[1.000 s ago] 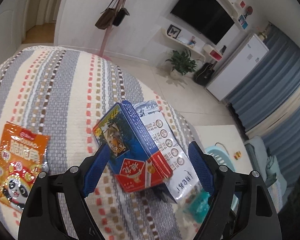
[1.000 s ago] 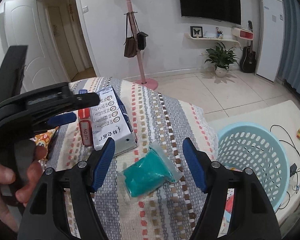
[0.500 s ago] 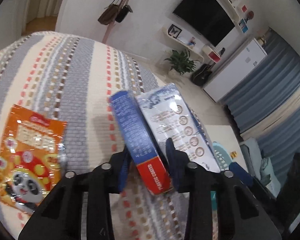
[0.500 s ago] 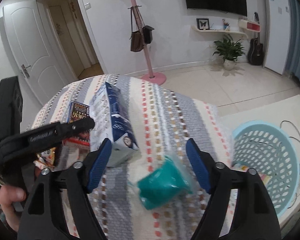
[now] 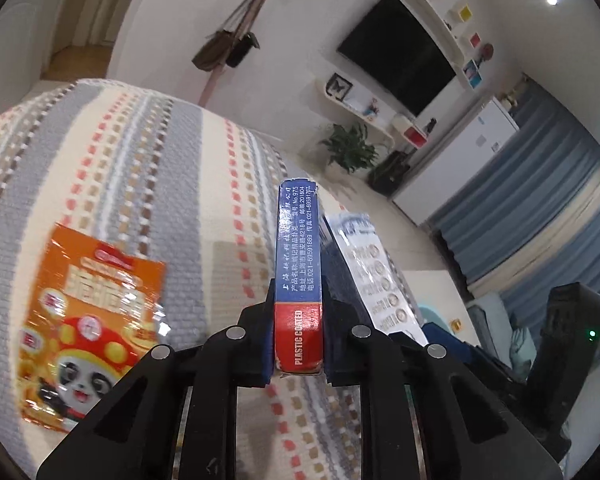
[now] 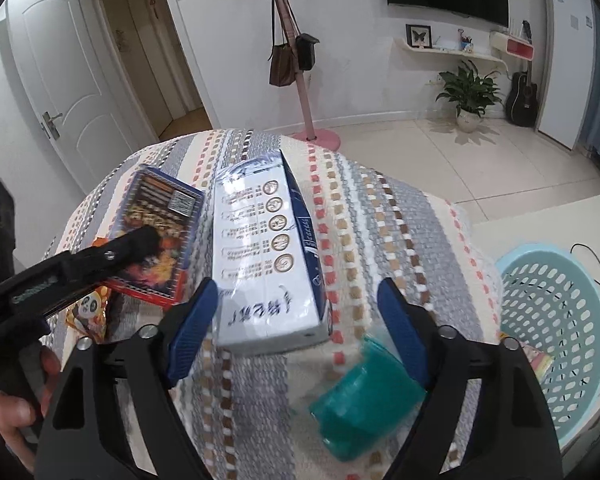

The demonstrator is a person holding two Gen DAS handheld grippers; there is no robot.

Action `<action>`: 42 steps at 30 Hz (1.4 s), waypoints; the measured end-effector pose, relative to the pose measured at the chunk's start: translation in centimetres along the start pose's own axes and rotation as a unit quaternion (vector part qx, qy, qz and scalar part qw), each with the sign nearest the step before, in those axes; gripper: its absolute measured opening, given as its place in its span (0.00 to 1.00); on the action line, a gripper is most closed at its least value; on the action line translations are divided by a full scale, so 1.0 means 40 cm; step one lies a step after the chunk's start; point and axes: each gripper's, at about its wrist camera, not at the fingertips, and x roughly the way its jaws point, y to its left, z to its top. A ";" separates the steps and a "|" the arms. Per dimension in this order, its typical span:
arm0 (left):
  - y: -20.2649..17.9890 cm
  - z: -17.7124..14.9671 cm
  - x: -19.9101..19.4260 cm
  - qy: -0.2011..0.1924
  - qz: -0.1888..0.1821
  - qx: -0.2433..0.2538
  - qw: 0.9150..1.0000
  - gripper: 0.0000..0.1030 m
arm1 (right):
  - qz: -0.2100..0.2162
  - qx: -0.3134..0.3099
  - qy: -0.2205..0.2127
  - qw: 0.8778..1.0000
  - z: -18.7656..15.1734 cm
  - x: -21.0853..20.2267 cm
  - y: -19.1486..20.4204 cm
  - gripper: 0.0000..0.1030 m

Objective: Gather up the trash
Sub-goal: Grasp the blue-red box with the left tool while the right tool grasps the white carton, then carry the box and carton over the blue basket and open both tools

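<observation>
My left gripper (image 5: 298, 340) is shut on a blue and red card box (image 5: 298, 264), held on edge above the striped table; it also shows in the right wrist view (image 6: 160, 236). A white and blue carton (image 6: 266, 256) lies beside it, seen too in the left wrist view (image 5: 374, 276). My right gripper (image 6: 298, 334) is open, its fingers either side of the carton's near end. A teal wrapped packet (image 6: 364, 400) lies by the right finger. An orange panda snack bag (image 5: 88, 320) lies on the left.
The striped tablecloth (image 6: 400, 240) covers a round table. A light blue basket (image 6: 556, 320) stands on the floor to the right with a packet in it. A pink coat stand (image 6: 296, 64), a door and a plant are behind.
My left gripper closed on the card box and lifted it upright on edge. My right gripper moved from the teal packet toward the white carton.
</observation>
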 end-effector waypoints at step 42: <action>-0.268 -0.101 -0.191 -0.061 -0.010 0.108 0.992 0.15 | -0.027 0.027 -0.138 0.990 -0.071 -0.288 -0.051 0.53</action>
